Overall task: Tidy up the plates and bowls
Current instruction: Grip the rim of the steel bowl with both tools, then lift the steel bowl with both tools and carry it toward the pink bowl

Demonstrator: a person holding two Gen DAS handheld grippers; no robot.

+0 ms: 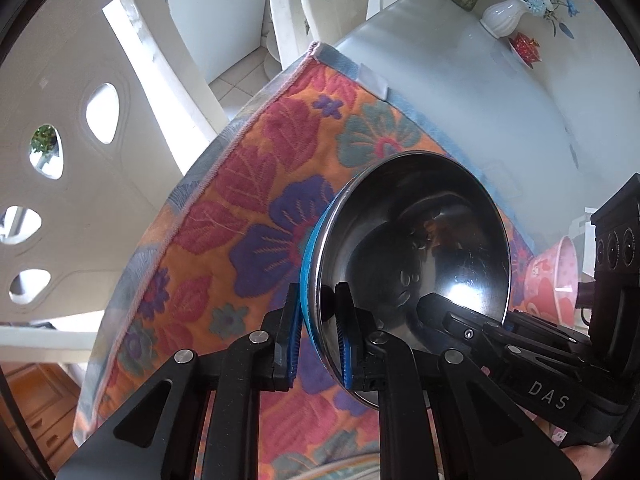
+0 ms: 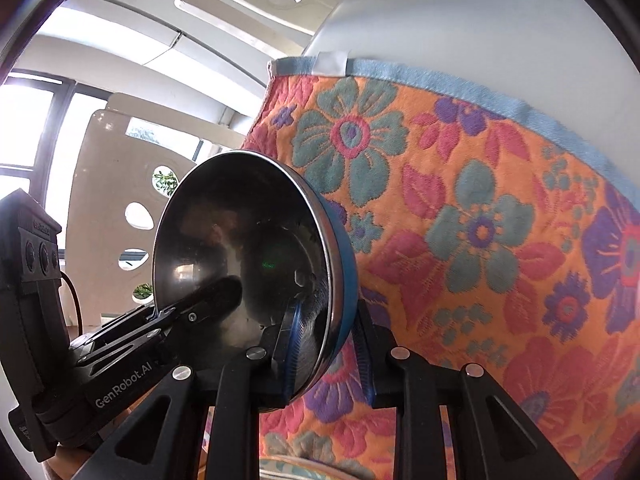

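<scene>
A steel bowl point(image 1: 420, 240) with a blue outside hangs above the floral cloth point(image 1: 248, 184), gripped by both tools at opposite sides of its rim. My left gripper point(image 1: 318, 300) is shut on the rim, one pad inside and one on the blue wall. In the right wrist view the same bowl point(image 2: 248, 240) has my right gripper point(image 2: 326, 320) shut on its other rim edge in the same way. Each view shows the other tool's inner finger point(image 1: 440, 312) point(image 2: 216, 296) reaching into the bowl. The bowl's inside looks bare.
The cloth point(image 2: 480, 220) covers the near part of a white table point(image 1: 480, 100). A pink patterned bowl point(image 1: 556, 276) sits behind the right tool. A white vase point(image 1: 504, 16) with blue flowers and a small red dish point(image 1: 526, 48) stand far back. White chairs point(image 1: 60, 100) flank the table.
</scene>
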